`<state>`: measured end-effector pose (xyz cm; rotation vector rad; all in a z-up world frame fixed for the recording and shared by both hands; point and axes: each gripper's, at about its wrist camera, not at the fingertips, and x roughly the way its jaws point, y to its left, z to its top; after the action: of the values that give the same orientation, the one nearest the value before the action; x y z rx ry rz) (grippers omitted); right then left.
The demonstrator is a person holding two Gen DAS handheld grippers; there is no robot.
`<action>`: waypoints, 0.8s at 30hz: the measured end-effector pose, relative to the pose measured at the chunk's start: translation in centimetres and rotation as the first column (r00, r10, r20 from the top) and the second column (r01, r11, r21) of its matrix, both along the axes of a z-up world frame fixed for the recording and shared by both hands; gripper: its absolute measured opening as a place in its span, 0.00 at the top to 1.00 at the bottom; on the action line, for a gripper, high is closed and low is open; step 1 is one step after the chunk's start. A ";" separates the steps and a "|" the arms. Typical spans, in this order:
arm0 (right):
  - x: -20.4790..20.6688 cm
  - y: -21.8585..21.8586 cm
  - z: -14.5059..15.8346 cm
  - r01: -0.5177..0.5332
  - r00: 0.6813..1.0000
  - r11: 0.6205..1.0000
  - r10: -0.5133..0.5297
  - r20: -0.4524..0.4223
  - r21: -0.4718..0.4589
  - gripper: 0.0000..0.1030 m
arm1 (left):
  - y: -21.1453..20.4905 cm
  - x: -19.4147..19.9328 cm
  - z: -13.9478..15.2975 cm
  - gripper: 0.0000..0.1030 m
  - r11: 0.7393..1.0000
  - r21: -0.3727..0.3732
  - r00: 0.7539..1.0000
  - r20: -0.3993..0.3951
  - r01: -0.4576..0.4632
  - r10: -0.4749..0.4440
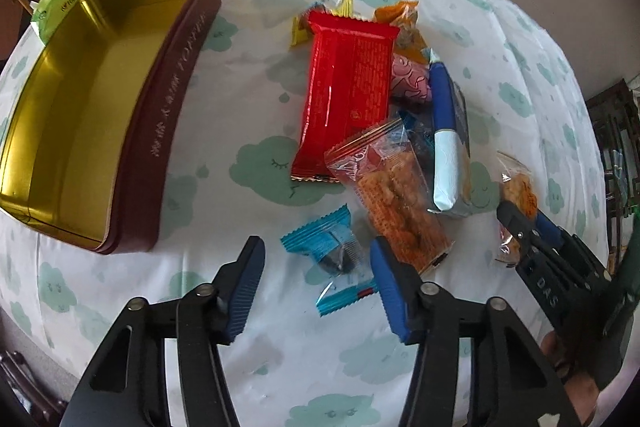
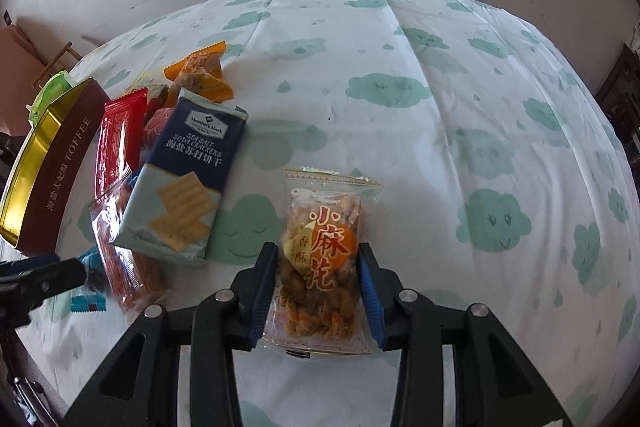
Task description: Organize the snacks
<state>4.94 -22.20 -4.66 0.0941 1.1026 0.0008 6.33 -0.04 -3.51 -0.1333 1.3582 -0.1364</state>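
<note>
Blue ribbed pads of the left gripper [image 1: 316, 279] stand about half apart in the left wrist view, pressing on nothing. Between them lies a small blue-wrapped candy [image 1: 326, 247] on the cloud-print tablecloth [image 1: 240, 99], clear of both pads. Beyond it lie a clear packet of orange crackers [image 1: 394, 203], a red wrapper [image 1: 348, 95] and a blue-and-white soda cracker pack [image 1: 446, 131]. Well to the left stands an open toffee tin [image 1: 72, 107], its gold inside empty. At the right edge the right gripper [image 1: 516, 227] sits on a clear snack bag.

From the right wrist view, the right gripper [image 2: 318, 287] is nearly closed, both pads pressing the sides of a clear bag of fried dough twists [image 2: 320, 247] that rests on the cloth, just beside the soda cracker pack [image 2: 188, 179]. The toffee tin [image 2: 56, 179] is far left.

I judge the step to be the pick-up of two snacks for the tin. The bag looks soft, so a firm but gentle squeeze is wise. The left should close squarely on the candy's body, not its crimped end, and avoid catching the cracker packet beside it.
</note>
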 end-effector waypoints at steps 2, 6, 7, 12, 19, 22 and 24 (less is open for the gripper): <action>-0.1 -0.1 0.0 -0.001 1.000 1.000 0.001 0.000 0.003 0.61 | -0.2 0.2 -0.3 0.55 1.000 0.012 1.000 -0.016 -0.001 0.001; -0.1 -0.1 0.0 -0.004 1.000 1.000 0.004 0.000 0.006 0.61 | -0.5 0.4 -1.0 0.58 0.999 0.035 0.999 -0.036 0.018 -0.016; -0.1 -0.2 0.0 -0.005 1.000 1.000 0.005 0.000 0.006 0.61 | -0.5 0.3 -1.2 0.61 0.999 0.036 0.999 -0.039 0.025 -0.024; -0.1 -0.1 0.0 -0.006 1.000 1.000 0.006 -0.003 0.002 0.61 | -0.5 -0.4 -1.2 0.69 0.995 0.063 0.997 -0.012 0.083 -0.082; -0.1 0.2 -0.1 -0.002 1.000 1.000 0.002 -0.001 -0.012 0.61 | -0.3 -1.8 -0.2 0.69 0.984 0.069 0.983 0.069 0.165 -0.170; -0.1 0.3 -0.1 -0.003 1.000 1.000 0.003 -0.001 -0.022 0.61 | 0.3 -2.4 1.5 0.69 0.977 0.077 0.969 0.139 0.198 -0.207; -0.1 0.4 0.0 -0.004 1.000 1.000 0.004 -0.002 -0.029 0.61 | 1.1 -2.6 2.8 0.69 0.976 0.084 0.958 0.192 0.202 -0.214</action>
<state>4.89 -21.84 -4.71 0.0658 1.1047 -0.0119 3.71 1.05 -0.67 0.0763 1.1714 -0.2766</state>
